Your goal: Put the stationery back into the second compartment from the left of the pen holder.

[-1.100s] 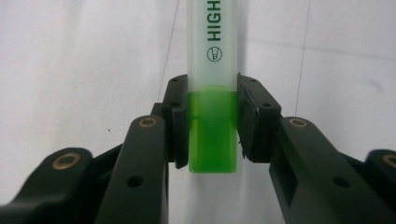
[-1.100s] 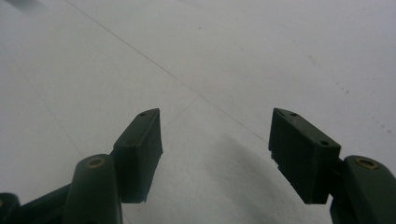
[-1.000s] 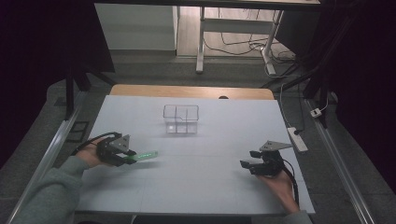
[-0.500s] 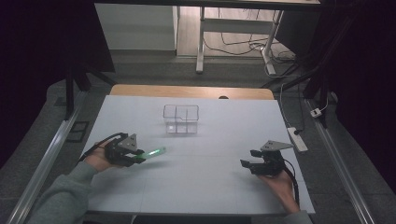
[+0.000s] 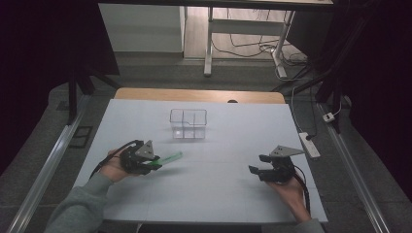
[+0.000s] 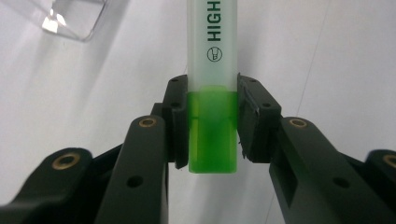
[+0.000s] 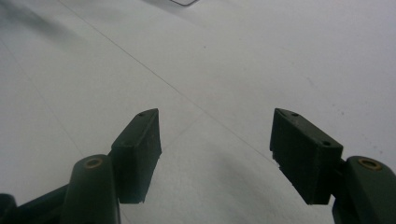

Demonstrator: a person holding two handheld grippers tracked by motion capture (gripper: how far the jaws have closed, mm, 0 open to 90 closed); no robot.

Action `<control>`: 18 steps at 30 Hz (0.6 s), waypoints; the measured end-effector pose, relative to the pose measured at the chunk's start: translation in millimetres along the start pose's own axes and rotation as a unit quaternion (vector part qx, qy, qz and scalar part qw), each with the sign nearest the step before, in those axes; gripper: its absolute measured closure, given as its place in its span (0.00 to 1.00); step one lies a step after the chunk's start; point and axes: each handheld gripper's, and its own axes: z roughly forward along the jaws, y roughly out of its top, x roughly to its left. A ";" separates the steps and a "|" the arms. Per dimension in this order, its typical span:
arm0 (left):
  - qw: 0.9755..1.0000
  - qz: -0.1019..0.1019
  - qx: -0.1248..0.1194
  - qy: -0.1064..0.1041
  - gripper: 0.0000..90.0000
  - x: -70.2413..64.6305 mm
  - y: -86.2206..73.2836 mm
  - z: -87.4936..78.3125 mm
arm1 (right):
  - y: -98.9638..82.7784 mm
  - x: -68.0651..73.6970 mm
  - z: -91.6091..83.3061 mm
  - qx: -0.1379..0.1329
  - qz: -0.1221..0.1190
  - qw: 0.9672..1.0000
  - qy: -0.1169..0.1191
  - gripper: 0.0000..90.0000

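A green highlighter (image 5: 167, 158) (image 6: 212, 93) with a frosted cap is clamped by its green end between the jaws of my left gripper (image 5: 150, 162) (image 6: 212, 123), which is shut on it at the table's left front. The pen points right and slightly away, held just above the white surface. A clear plastic organiser box (image 5: 188, 124) with compartments stands at the middle back; its corner (image 6: 70, 18) shows in the left gripper view. My right gripper (image 5: 256, 164) (image 7: 215, 140) rests at the right front, open, with nothing between its jaws.
The white table top (image 5: 218, 194) has a wooden strip (image 5: 199, 95) along its far edge. A power strip (image 5: 309, 144) lies at the right edge. Metal rails run along both sides on the floor.
My left gripper has lifted the highlighter and carried it right and slightly forward, swinging its tip up toward the box. The right gripper has stayed put.
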 end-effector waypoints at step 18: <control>0.999 0.022 0.014 0.019 0.74 -20.7 35.0 24.5 | 12.2 17.4 4.7 0.006 -0.044 0.999 0.003 0.36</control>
